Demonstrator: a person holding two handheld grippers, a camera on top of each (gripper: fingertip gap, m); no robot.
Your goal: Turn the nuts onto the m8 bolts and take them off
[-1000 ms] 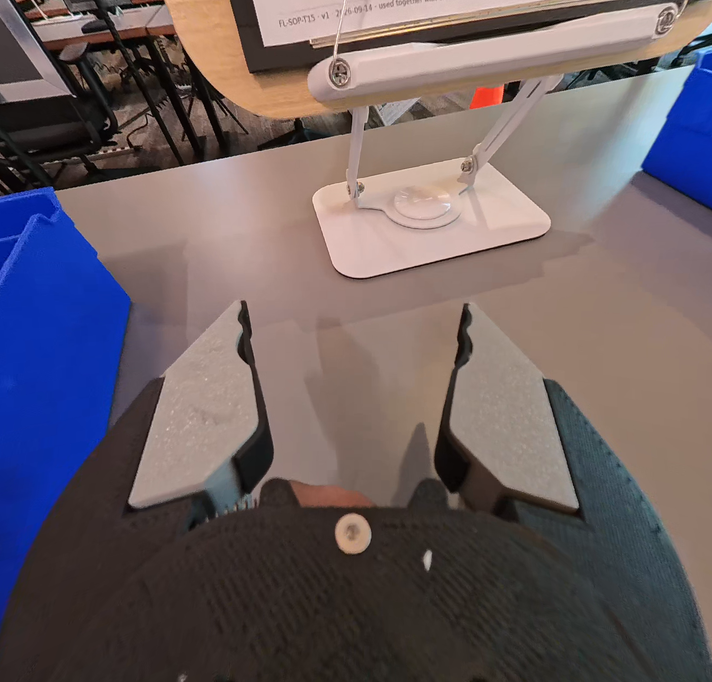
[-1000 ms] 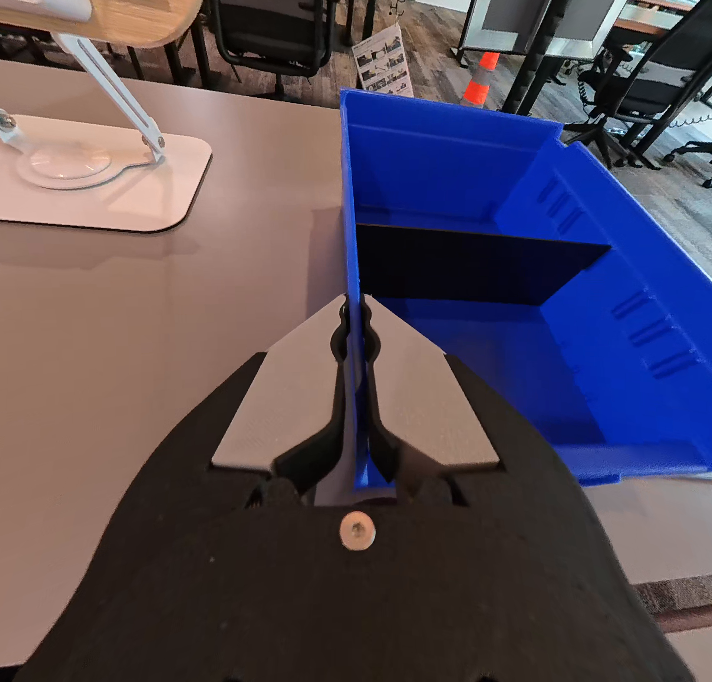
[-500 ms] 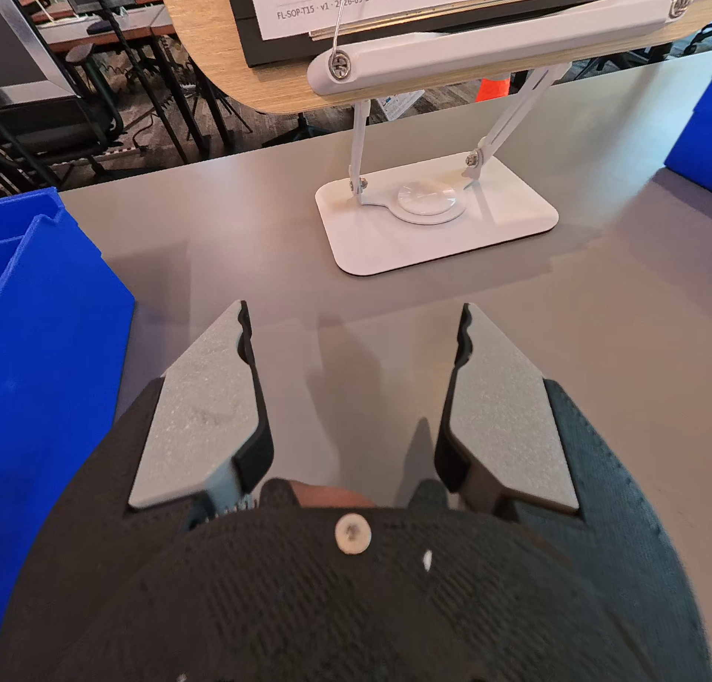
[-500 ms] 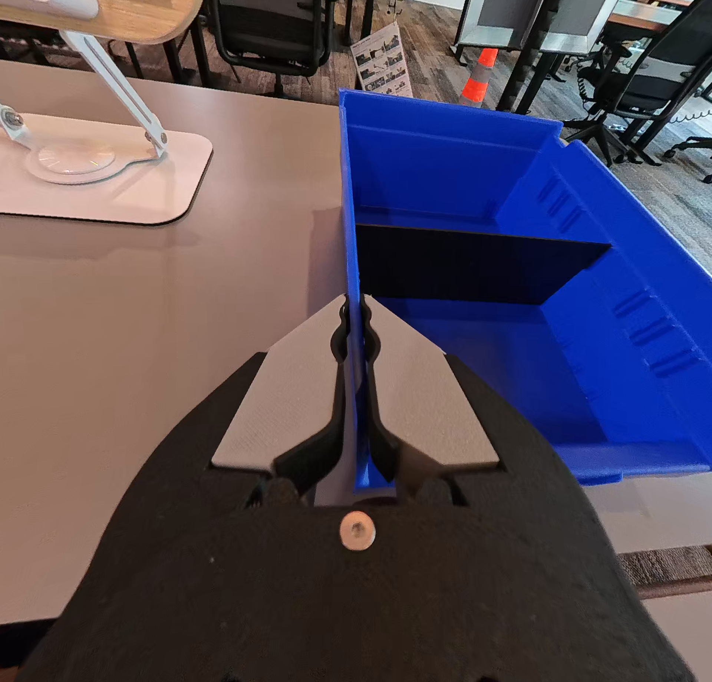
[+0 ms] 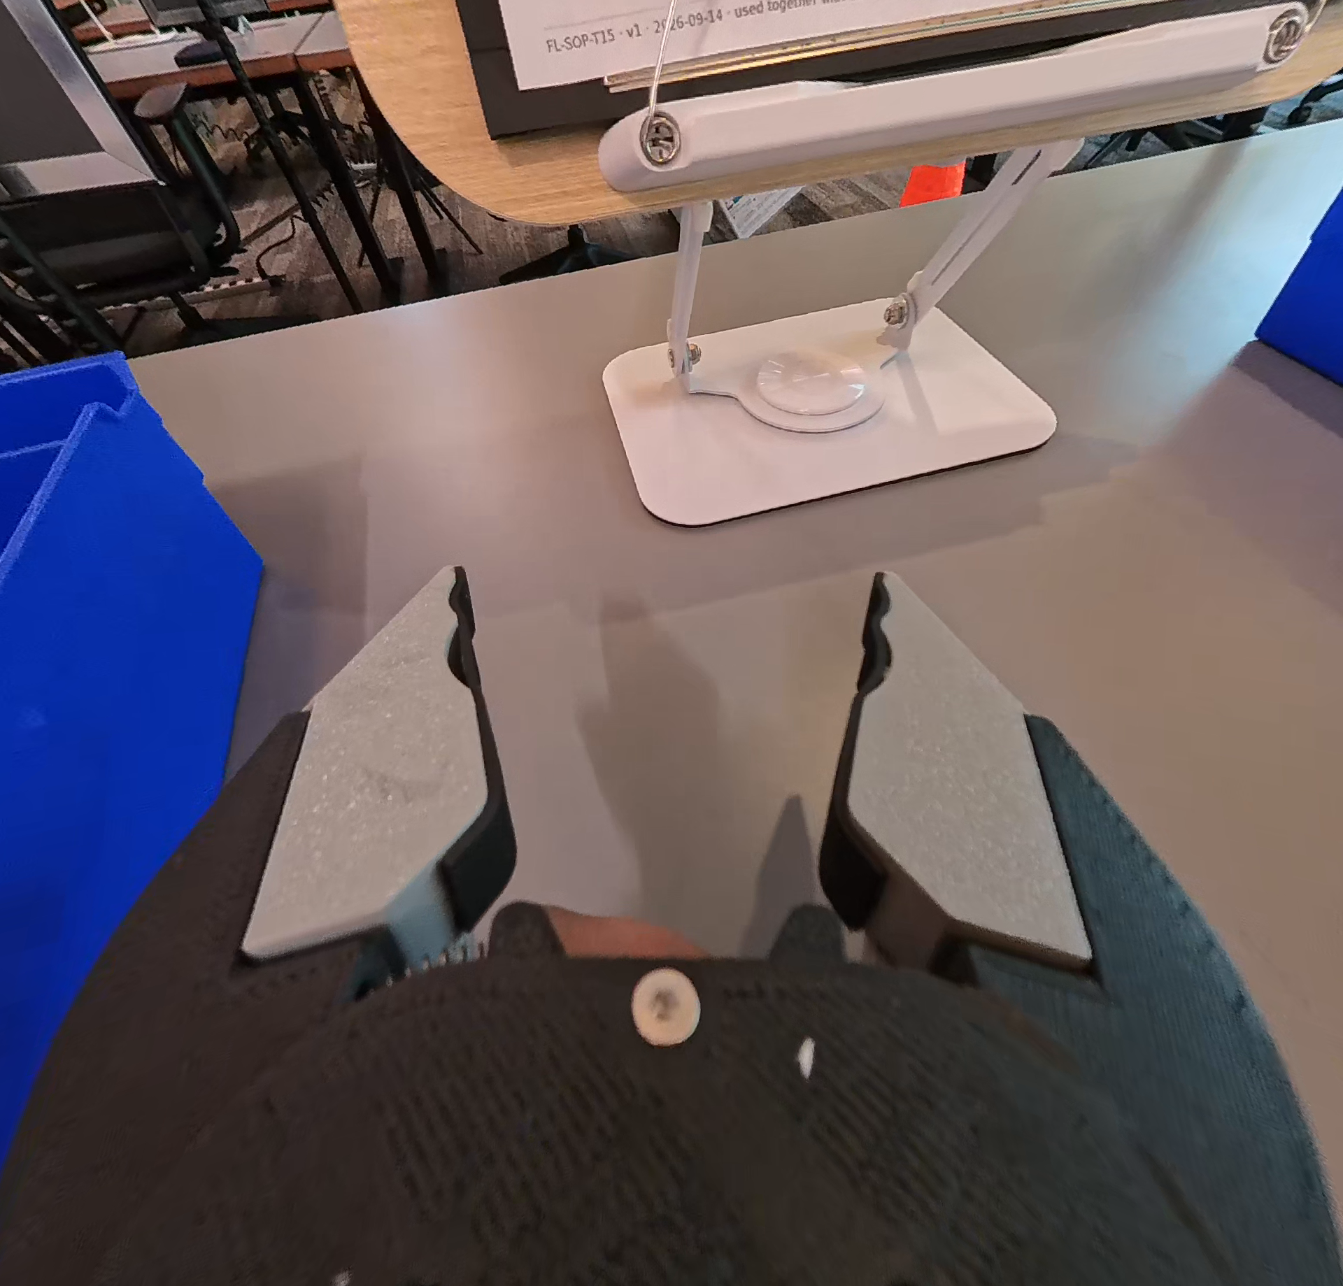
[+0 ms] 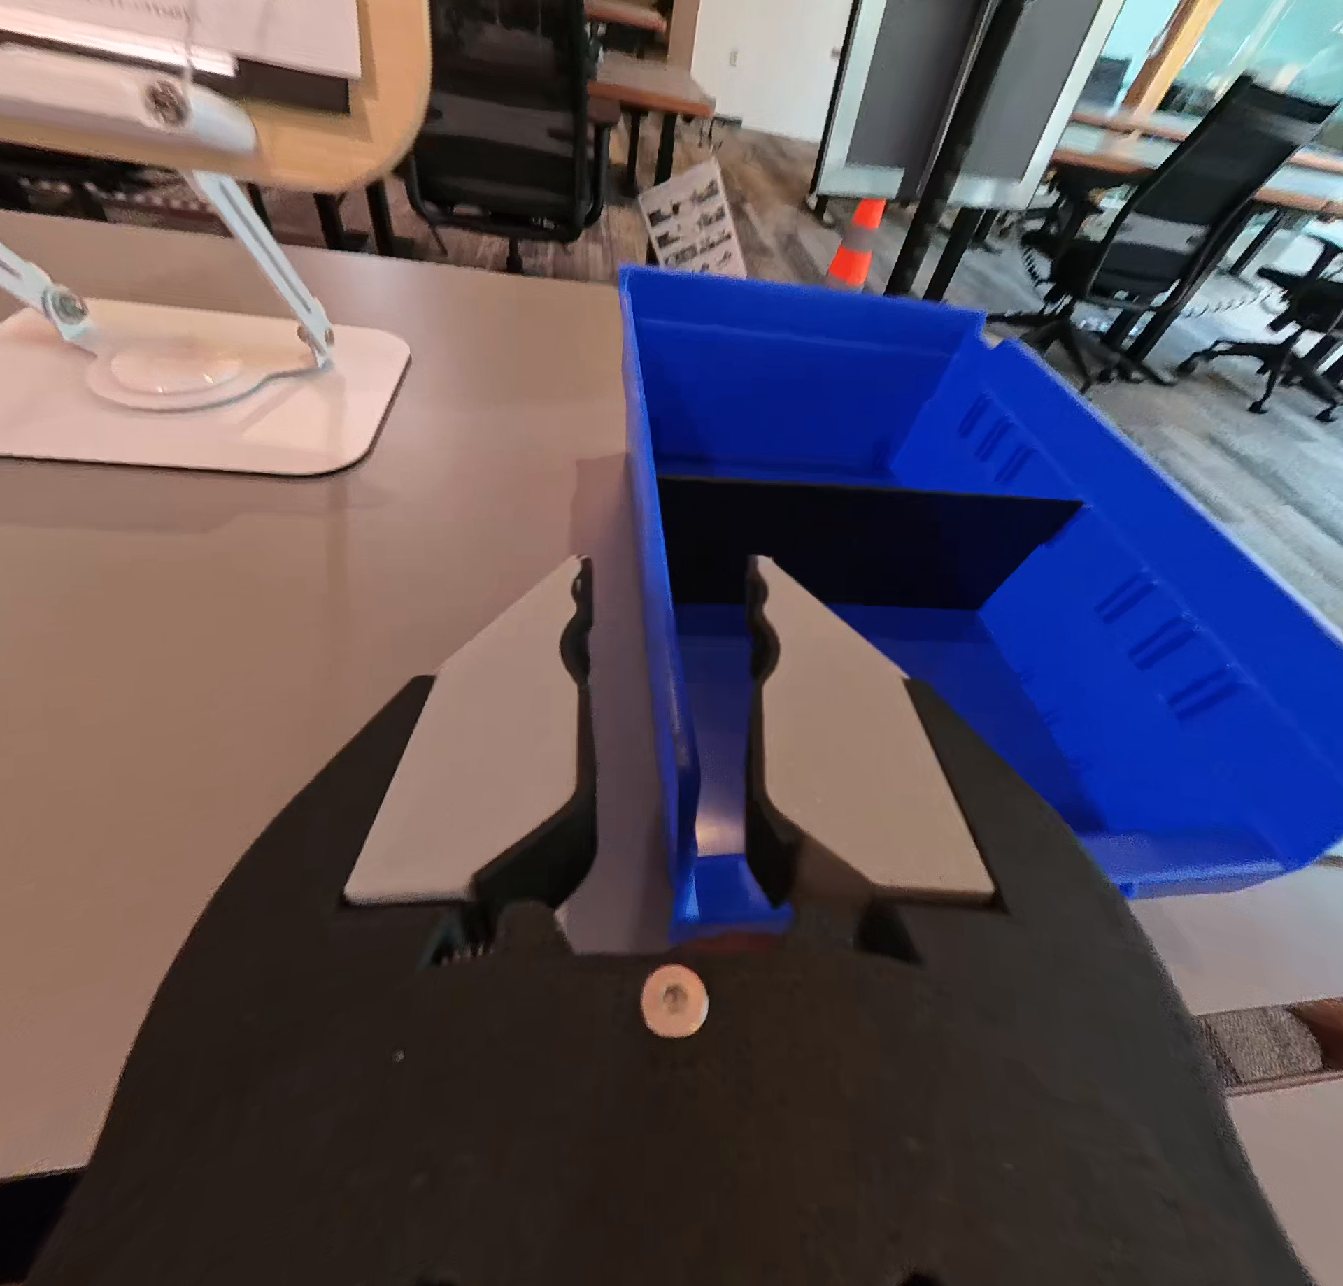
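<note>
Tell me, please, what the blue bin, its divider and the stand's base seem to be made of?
The blue bin: probably moulded plastic, with a uniform semi-gloss colour and ribs formed in its wall. The divider: a thin, flat black sheet, likely plastic, though that is uncertain. The stand's base: smooth white plate with a soft sheen, perhaps painted metal.

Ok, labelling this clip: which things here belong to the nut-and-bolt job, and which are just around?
Job: left gripper, open; right gripper, open astride the divided blue bin's wall; second blue bin. No nuts or bolts visible.
Bystanders: white document stand, orange cone.
</note>
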